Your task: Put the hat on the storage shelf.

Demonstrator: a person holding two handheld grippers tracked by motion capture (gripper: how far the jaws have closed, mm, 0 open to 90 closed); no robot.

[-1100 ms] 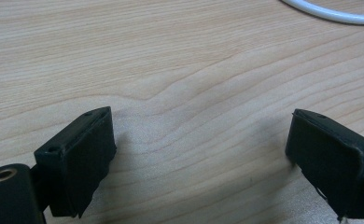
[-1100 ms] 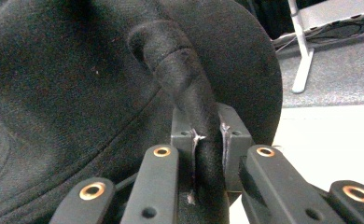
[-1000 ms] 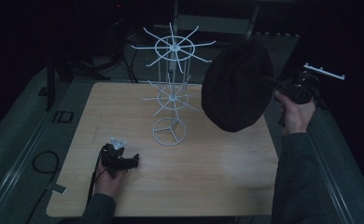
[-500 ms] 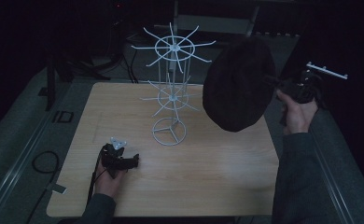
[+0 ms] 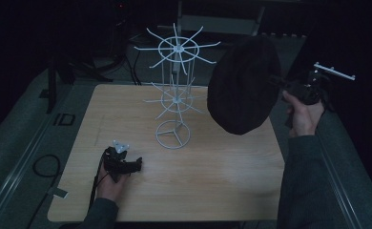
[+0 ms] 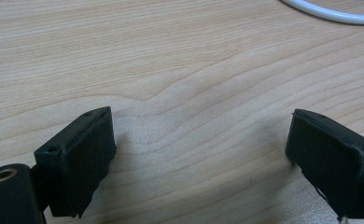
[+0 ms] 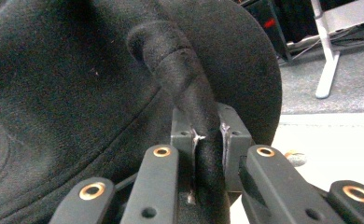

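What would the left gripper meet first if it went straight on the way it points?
Probably the round base of the white wire rack: the open left gripper points rightward along the table, though depth is unclear.

One black hat (image 5: 241, 86), one white wire rack (image 5: 174, 95), two tongs.

The hat (image 5: 241, 86) pinched in my right gripper (image 7: 208, 154) is plain black felt, no pattern noted. My right gripper's arms are dark grey with brass-coloured rivets (pads a lighter grey). My left gripper (image 5: 122, 164), near the table's front left corner, is black, topped by a pale grey plate. The wire rack (image 5: 174, 95) is white. The table (image 5: 222, 176) is light wood with wavy grain.
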